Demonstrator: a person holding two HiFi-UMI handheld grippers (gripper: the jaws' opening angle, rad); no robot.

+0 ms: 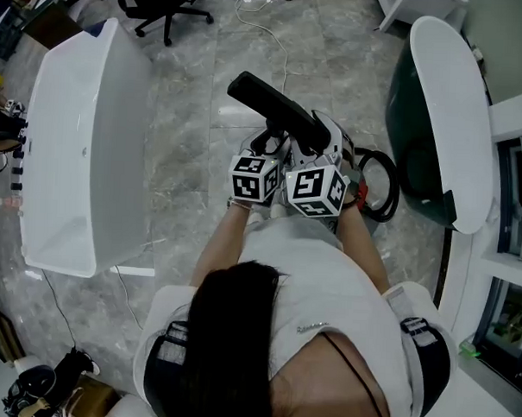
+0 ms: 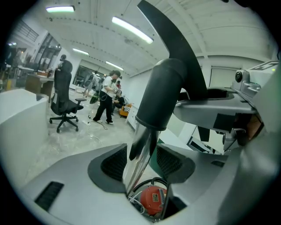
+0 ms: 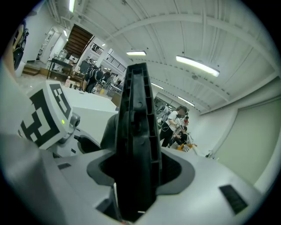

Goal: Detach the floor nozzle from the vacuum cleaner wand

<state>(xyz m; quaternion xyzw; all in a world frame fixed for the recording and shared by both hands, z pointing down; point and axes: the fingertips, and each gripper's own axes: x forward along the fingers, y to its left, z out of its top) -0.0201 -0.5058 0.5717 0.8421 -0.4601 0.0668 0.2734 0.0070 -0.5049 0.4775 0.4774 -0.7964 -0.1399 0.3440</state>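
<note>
The black floor nozzle [image 1: 270, 104] sticks up and to the left from both grippers over the grey floor. In the right gripper view its ribbed black body [image 3: 137, 132] fills the gap, and my right gripper [image 3: 136, 171] is shut on it. In the left gripper view the chrome wand [image 2: 139, 154] runs down out of a black elbow collar [image 2: 164, 99] between the jaws of my left gripper [image 2: 140, 163]. A sliver of space shows beside the tube on the right, so that gripper stands open around it. From the head view both marker cubes [image 1: 288, 185] sit side by side and hide the jaws.
A red motor part [image 2: 153, 198] with wires lies below the wand. A black hose [image 1: 383, 187] coils to the right. A white table [image 1: 82, 144] stands at the left, a dark green and white shell [image 1: 446, 116] at the right, an office chair [image 1: 162, 4] beyond.
</note>
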